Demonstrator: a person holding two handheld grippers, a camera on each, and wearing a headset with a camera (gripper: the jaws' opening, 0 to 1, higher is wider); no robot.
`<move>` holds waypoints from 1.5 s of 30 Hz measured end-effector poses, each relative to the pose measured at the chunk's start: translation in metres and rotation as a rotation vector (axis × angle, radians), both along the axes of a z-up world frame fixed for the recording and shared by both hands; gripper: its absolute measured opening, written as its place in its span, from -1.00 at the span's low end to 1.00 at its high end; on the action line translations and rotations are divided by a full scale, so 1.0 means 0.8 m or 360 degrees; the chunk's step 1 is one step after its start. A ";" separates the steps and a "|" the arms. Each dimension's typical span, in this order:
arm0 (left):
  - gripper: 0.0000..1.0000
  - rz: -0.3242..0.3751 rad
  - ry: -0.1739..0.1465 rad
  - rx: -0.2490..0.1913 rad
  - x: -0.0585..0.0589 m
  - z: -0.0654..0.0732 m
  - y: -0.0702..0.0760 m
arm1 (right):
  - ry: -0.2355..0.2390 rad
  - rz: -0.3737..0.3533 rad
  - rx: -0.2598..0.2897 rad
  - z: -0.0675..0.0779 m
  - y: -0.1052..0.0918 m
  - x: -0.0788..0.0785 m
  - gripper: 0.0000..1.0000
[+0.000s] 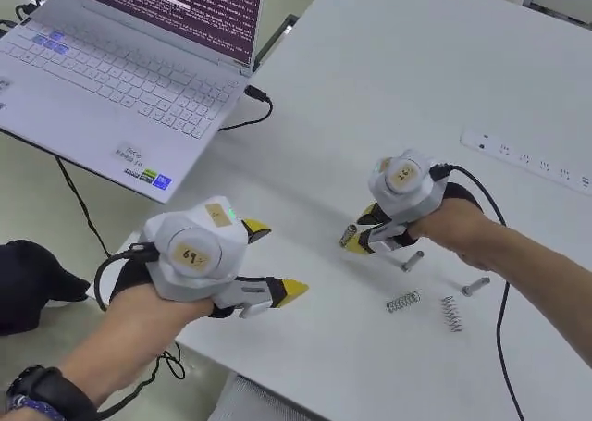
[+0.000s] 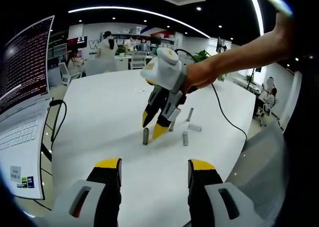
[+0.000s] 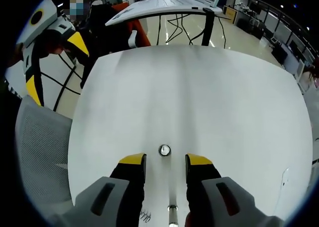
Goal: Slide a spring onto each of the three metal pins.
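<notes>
The right tongs (image 1: 363, 229) point down at the white table (image 1: 388, 88) with their jaws parted and nothing held. In the right gripper view the round top of an upright pin (image 3: 164, 149) sits just past their tips, in line with the gap. In the left gripper view its shaft looks ribbed, so I judge it already wears a spring. The left tongs (image 1: 276, 259) hover well apart from it, jaws wide and empty, aimed toward the right tongs.

The rest of the work lies behind the right tongs, on their wrist side. The near pin (image 1: 413, 260) is just beside them and the far pin (image 1: 475, 286) is out under the forearm. Both are bare and appear to stand on end. Two loose coils lie flat beyond the pins. The near spring (image 1: 402, 302) seems roughly broadside to the right tongs, and the far spring (image 1: 451, 313) more end-on.

The right tongs are much the nearer to all four. They would have to draw back from the sprung pin and turn to nip a coil across its middle.

The pins are short, smooth, bright metal cylinders. The springs are thin open-wound wire, light, and probably quick to roll or skid on the slick tabletop. The tongs' tips are yellow.
</notes>
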State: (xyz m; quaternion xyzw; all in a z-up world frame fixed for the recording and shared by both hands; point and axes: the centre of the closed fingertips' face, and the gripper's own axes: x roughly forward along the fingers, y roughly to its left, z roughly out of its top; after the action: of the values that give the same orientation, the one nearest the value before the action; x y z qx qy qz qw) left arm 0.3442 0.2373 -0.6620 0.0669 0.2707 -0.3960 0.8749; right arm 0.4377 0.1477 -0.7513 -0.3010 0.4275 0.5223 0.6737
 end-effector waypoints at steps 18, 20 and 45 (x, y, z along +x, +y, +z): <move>0.00 0.0048 -0.0049 -0.0028 -0.008 0.022 0.004 | -0.0114 -0.0343 0.0276 0.050 -0.033 -0.009 -0.33; 0.00 0.0050 -0.0055 -0.0029 -0.008 0.024 0.005 | -0.0127 -0.0384 0.0311 0.054 -0.038 -0.011 -0.33; -0.01 0.0025 -0.0100 -0.0050 -0.011 0.045 -0.013 | -0.0334 -0.0797 0.0473 0.101 -0.152 -0.070 -0.26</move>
State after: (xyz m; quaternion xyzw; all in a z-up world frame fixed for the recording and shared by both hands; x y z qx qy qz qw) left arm 0.3351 0.2269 -0.6264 0.0633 0.2374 -0.3909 0.8870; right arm 0.3820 0.0261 -0.6702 -0.1369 0.3354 0.3627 0.8586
